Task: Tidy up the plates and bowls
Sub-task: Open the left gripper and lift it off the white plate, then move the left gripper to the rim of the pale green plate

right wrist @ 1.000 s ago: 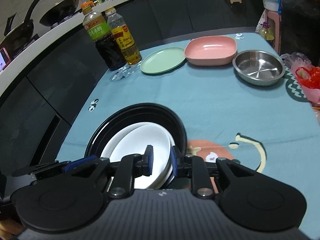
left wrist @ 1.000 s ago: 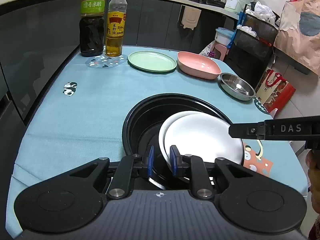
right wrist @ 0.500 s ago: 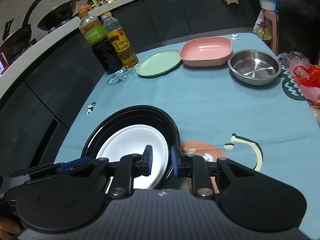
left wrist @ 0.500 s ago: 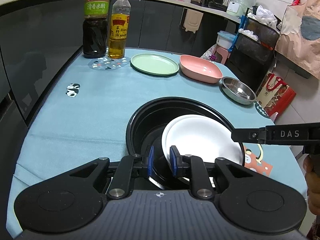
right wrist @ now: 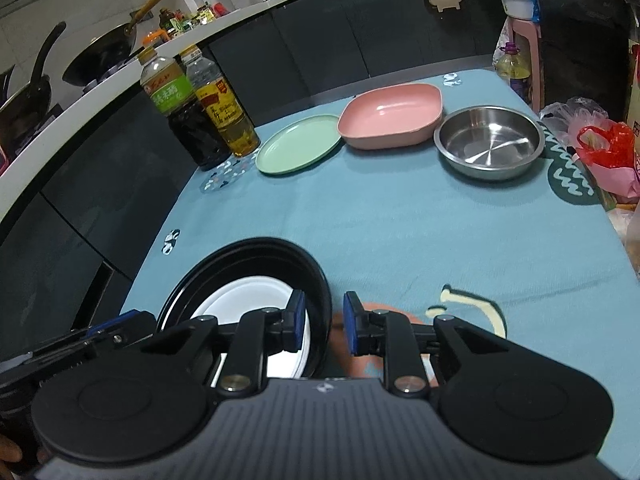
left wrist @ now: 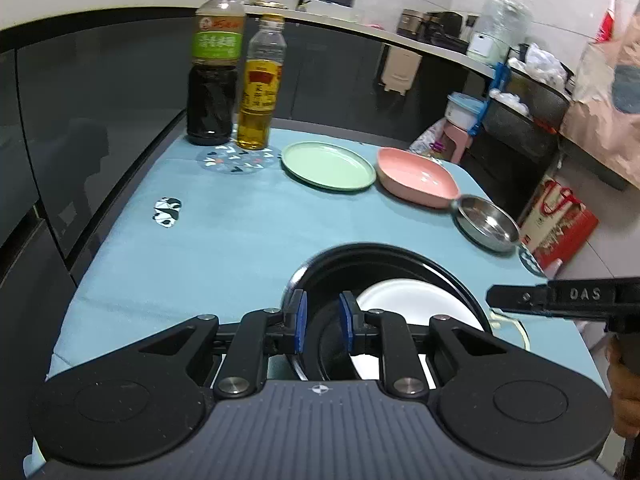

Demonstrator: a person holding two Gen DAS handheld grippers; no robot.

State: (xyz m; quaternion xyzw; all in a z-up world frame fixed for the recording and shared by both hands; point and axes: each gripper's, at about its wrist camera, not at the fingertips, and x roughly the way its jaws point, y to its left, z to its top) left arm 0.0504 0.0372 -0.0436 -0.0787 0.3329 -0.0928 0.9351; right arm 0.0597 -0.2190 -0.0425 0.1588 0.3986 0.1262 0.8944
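A black round basin (left wrist: pixel 380 249) (right wrist: pixel 248 243) sits at the near edge of the blue tablecloth. White plates (left wrist: pixel 412 300) (right wrist: pixel 244 300) lie flat inside it. My left gripper (left wrist: pixel 323 322) stands narrow at the basin's left rim, which runs against its left pad, and looks shut on it. Its tip (right wrist: pixel 132 322) touches that rim in the right wrist view. My right gripper (right wrist: pixel 323 322) is also narrow, with the basin's right rim showing in the gap below it and nothing pressed between the pads. Its tip (left wrist: pixel 494 300) hangs just off the plates' edge.
At the back of the table stand a green plate (left wrist: pixel 328 166), a pink bowl (left wrist: pixel 416 178) and a steel bowl (left wrist: pixel 486 224). A dark sauce bottle (left wrist: pixel 212 80) and an oil bottle (left wrist: pixel 260 92) are back left. Dark cabinets close in on the left. A red bag (left wrist: pixel 560 224) is off the right edge.
The white plates, which leaned up against the basin's right side, now lie flat. The right gripper's tip has drawn back from the plate's edge to the basin's rim. Both views have tilted up slightly.
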